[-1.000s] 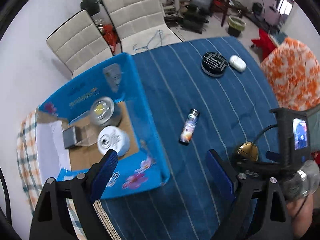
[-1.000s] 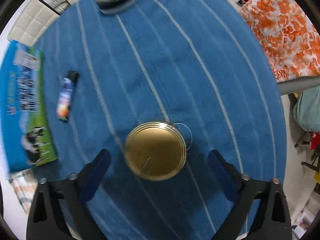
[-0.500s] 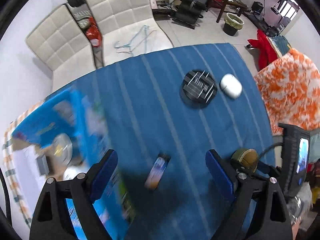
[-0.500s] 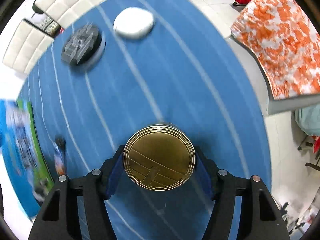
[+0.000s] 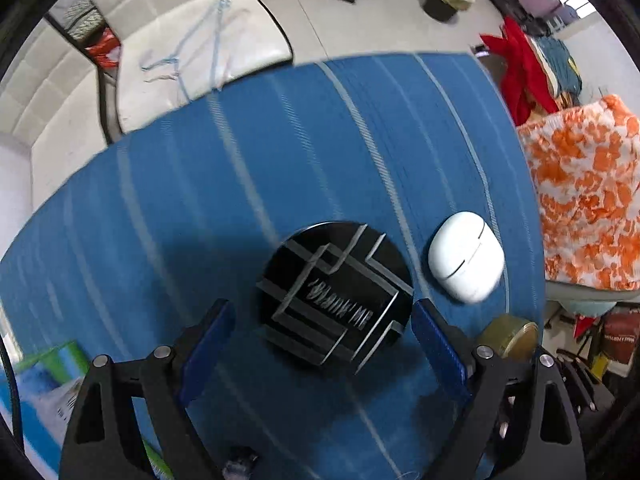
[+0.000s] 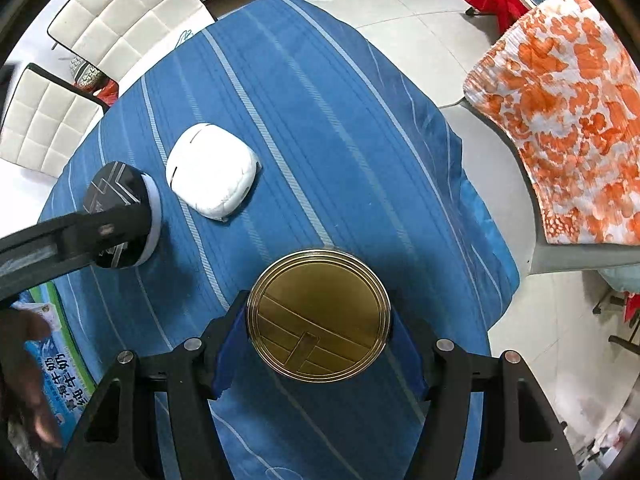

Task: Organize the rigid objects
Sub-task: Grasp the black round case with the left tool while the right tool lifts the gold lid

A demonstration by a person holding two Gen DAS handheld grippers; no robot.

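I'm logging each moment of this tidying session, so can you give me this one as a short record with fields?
surface: blue striped tablecloth
right gripper: shut on gold round tin
left gripper: open, fingers either side of black round tin, not clamped
loose item: white case, beside the black round tin
background: white chairs, orange patterned cloth

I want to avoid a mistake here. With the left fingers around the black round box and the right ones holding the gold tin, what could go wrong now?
1. The left gripper is open astride the black round box, and its right finger is near the white case; closing or shifting could knock it.
2. The right gripper pinches the gold tin only at its smooth round wall, so it may slip.
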